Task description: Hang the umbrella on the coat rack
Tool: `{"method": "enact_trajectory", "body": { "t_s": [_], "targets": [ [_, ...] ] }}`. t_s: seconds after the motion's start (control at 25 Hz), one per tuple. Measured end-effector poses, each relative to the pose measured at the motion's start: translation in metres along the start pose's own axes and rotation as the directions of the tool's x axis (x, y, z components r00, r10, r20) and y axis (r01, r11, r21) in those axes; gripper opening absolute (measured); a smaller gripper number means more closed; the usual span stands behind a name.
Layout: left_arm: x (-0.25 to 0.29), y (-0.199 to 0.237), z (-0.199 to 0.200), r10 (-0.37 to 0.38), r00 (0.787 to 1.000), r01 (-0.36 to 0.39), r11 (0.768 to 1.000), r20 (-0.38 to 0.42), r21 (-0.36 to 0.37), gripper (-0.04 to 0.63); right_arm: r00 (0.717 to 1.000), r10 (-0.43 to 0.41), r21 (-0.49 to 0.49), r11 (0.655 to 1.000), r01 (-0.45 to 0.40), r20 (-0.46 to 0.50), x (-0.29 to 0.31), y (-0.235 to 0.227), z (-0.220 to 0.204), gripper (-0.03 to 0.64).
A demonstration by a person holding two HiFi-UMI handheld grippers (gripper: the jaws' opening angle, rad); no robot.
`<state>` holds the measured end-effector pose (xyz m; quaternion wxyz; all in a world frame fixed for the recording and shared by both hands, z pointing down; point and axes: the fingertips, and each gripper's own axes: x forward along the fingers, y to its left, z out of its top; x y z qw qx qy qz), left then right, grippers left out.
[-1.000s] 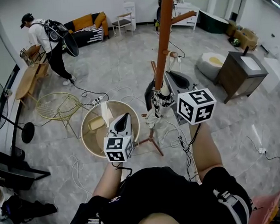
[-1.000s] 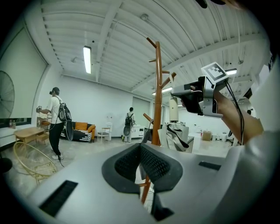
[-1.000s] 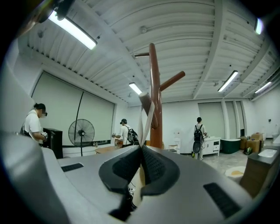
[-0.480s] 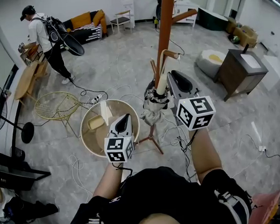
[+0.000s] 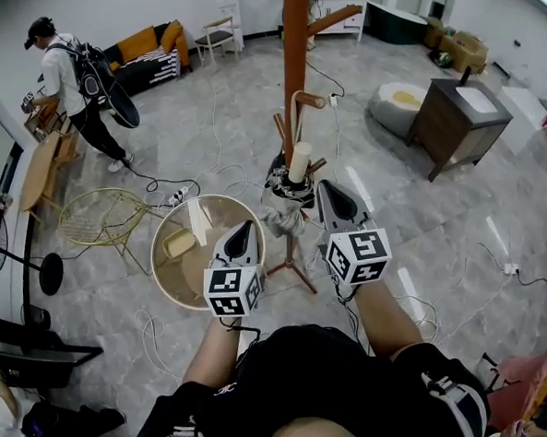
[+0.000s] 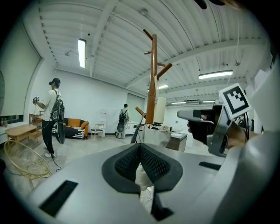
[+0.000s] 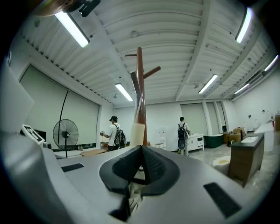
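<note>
Far L: person w/ backpack [image 5: 62, 83]. Then wire chair [image 5: 98, 214], round wooden table [image 5: 177, 270]. L gripper [image 5: 243, 227]: jaws pressed together, nothing btwn, held over round table's rim. Umbrella [image 5: 297, 161] hangs furled on coat rack [image 5: 292, 45], crook handle over low peg [image 5: 313, 100], clear of both grippers. R gripper [image 5: 325, 187]: jaws together, empty, just R of umbrella. Dark cabinet [image 5: 453, 123] far R.

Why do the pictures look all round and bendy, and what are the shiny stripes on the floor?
Head view: the wide lens bends the room's edges; the floor stripes are glare from lamps. Left gripper view: a round black border, and the tube light glows overbright. Right gripper view: same border, ceiling beams bowed.
</note>
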<state>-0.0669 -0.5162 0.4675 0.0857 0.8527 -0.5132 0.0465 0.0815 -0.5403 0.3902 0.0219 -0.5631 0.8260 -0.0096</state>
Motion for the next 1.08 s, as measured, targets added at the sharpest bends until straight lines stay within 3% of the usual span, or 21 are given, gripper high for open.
{"method": "enact_trajectory", "body": {
  "t_s": [0.16, 0.36, 1.08],
  "targets": [
    [0.002, -0.006, -0.004, -0.015, 1.000, 0.015, 1.000, -0.008, 0.008, 0.015, 0.998, 0.013, 0.017, 1.000, -0.012, -0.069, -0.012, 0.009, -0.043, 0.012],
    [0.009, -0.017, -0.003, -0.022, 1.000, 0.022, 1.000, -0.006, 0.007, 0.015, 0.995, -0.018, 0.006, 1.000, 0.019, -0.098, -0.025, -0.002, -0.057, 0.014],
    [0.000, -0.042, -0.004, -0.016, 1.000, 0.016, 1.000, -0.002, 0.015, 0.015, 0.993, -0.043, 0.044, 0.998, 0.048, -0.109, -0.048, -0.024, -0.058, 0.014]
  ]
}}
